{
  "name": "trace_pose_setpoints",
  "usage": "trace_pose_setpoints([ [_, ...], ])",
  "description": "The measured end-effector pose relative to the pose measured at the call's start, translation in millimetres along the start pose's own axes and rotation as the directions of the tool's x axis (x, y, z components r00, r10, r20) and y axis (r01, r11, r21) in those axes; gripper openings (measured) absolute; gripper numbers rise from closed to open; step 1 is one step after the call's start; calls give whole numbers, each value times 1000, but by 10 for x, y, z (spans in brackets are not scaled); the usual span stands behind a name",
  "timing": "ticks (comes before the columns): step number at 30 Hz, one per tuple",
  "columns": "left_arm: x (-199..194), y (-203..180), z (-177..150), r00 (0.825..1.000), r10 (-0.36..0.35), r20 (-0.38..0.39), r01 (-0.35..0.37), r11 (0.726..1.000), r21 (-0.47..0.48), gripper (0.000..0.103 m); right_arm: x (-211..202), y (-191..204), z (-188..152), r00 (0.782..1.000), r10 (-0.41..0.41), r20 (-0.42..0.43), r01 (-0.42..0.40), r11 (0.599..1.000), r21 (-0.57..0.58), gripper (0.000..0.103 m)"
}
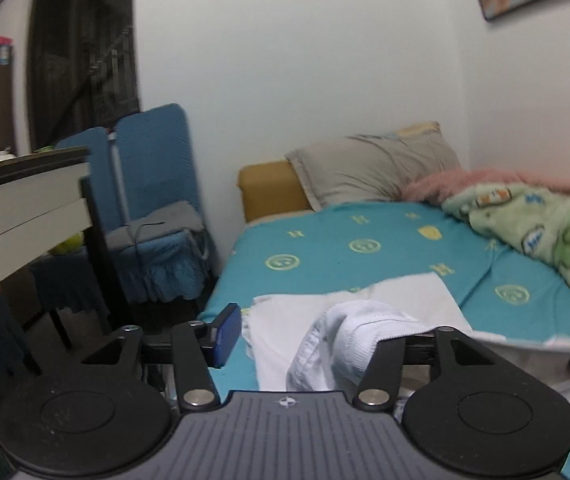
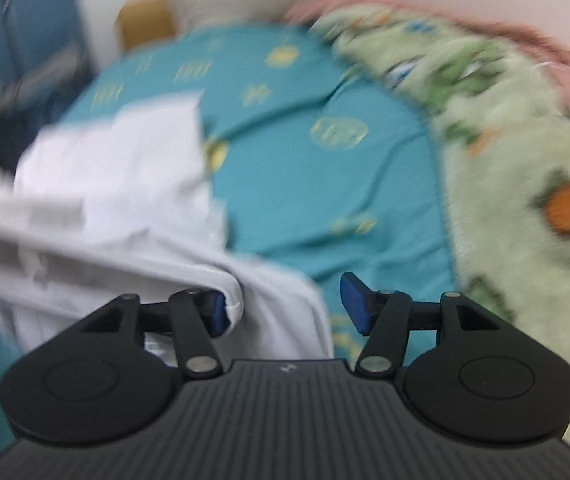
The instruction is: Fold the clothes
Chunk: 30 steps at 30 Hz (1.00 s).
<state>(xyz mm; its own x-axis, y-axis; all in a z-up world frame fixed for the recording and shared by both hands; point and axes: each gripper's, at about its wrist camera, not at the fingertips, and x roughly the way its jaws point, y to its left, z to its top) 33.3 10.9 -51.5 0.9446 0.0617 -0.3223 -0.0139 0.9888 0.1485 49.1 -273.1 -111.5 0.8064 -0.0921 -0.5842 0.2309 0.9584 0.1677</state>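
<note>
**Meanwhile: white garment bunched on the bed, both tongs spread**

Lying on the teal bed sheet, near the foot end: white garment, part flat, part heaped in a rumpled fold.

Left tongs: apart. Blue pad on one side clear of the cloth; other fingertip buried under the bunched white fabric, which drapes over that arm. Not pinched between the two.

Right tongs: apart as well. Blurred view. One blue pad out over the teal sheet, touching nothing; the other pressed against a rolled hem of the white garment, which spreads away to the left of that view.

Elsewhere on the bed: grey pillow at the head against the wall, green printed blanket piled along the far side, pink fuzzy blanket behind it. Beside the bed: blue-covered chair, then a tabletop edge.
</note>
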Motion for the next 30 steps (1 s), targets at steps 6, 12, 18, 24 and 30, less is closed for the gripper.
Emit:
trace_pose_setpoints([
  [6,-527,281,465,998,32,61,-19,977,-212,63,-767,31,547,963,30,267,-47,997,59,74],
  [12,-1153,513,1313,971,83,224,-17,959,-282,65,-1666,171,1310,874,89,478,-122,992,38,74],
  [18,-1834,717,2232,911,110,397,4,961,-276,66,-2658,274,2029,786,133,603,-168,986,1,74],
  [24,-2692,920,2922,843,105,528,43,965,-260,66,-3749,285,2344,672,160,723,-166,984,-63,74],
  [30,-3450,1068,3370,836,39,547,121,960,-253,66,-4451,202,2459,628,180,757,-186,979,-79,75],
])
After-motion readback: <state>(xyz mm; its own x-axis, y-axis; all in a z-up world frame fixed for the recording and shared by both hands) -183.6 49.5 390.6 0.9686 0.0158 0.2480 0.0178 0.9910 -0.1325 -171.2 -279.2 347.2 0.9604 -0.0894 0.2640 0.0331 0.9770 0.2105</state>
